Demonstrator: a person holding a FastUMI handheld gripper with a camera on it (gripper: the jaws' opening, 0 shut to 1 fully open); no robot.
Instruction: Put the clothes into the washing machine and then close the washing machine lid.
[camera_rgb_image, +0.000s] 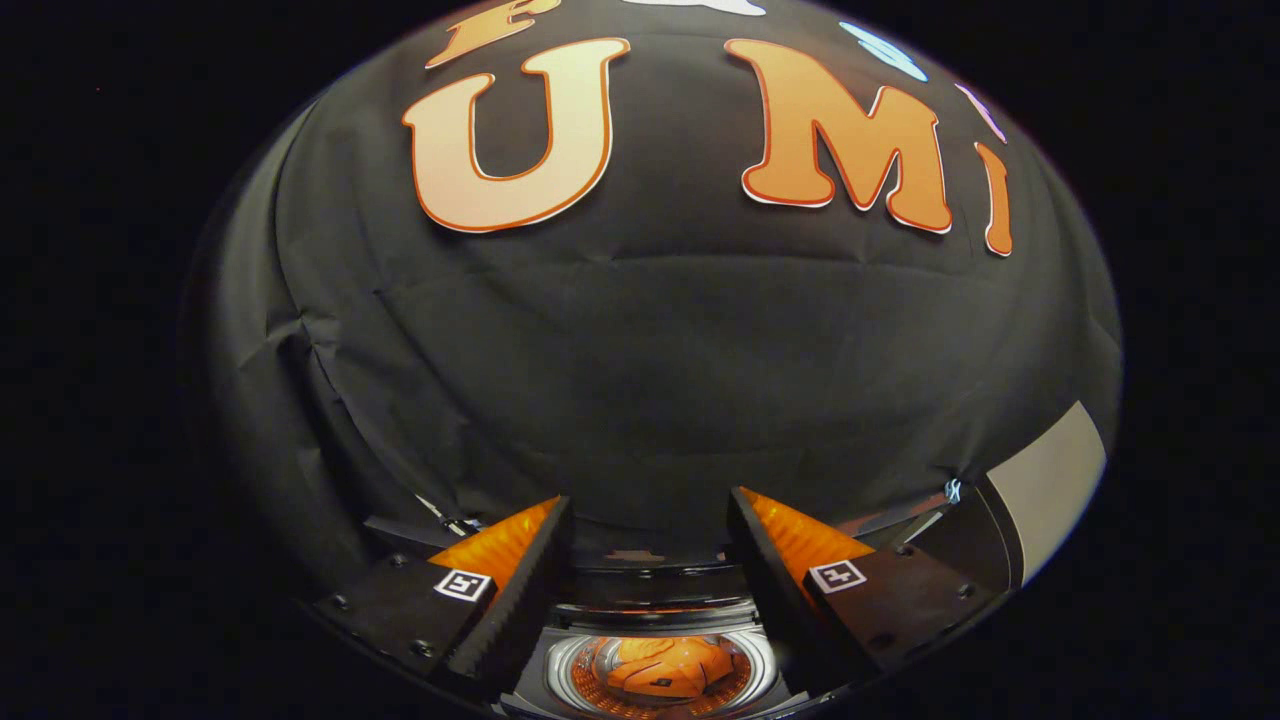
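Observation:
My gripper (650, 530) stands open, with nothing between its two fingers. It hangs above the washing machine (660, 610), whose round drum opening shows below, between the fingers. An orange garment (665, 668) lies crumpled inside the drum. The back rim of the machine's top runs just beyond the fingertips. I cannot make out the lid.
The black cloth wall of the booth rises straight ahead, close behind the machine. A pale panel (1050, 480) stands off to the right, beside the cloth's edge.

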